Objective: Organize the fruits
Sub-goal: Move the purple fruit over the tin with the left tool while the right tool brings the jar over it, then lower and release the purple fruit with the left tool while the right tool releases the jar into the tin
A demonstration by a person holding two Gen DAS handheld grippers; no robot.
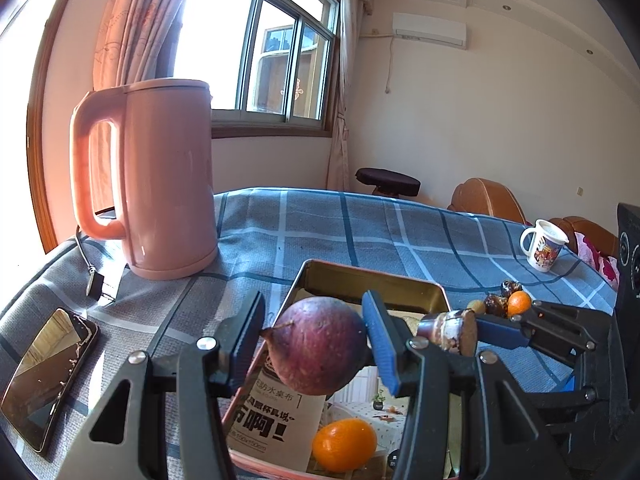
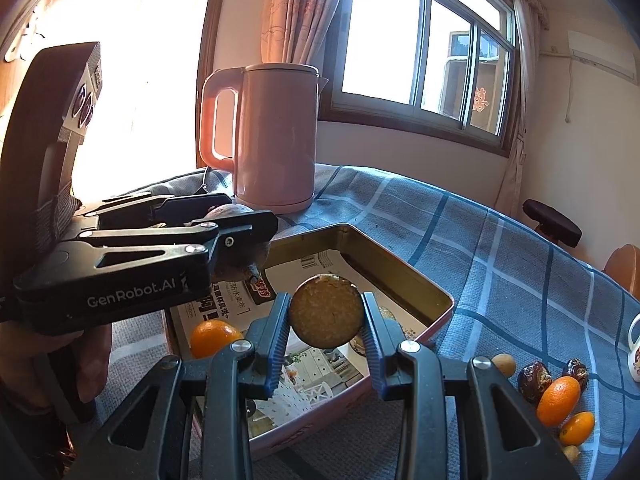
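A purple passion fruit with a short stem hangs above the open metal tin, and my left gripper is shut on it. My right gripper is shut on a round brown piece with a yellowish grainy flat face, also above the tin. An orange lies inside the tin on printed paper. Both grippers hover side by side over the tin, the left gripper at the left of the right wrist view. Its fruit is mostly hidden there.
On the blue checked cloth right of the tin lie an orange, a kumquat, dark dates and small tan fruits. A pink kettle stands behind the tin, a phone at the left, a mug far right.
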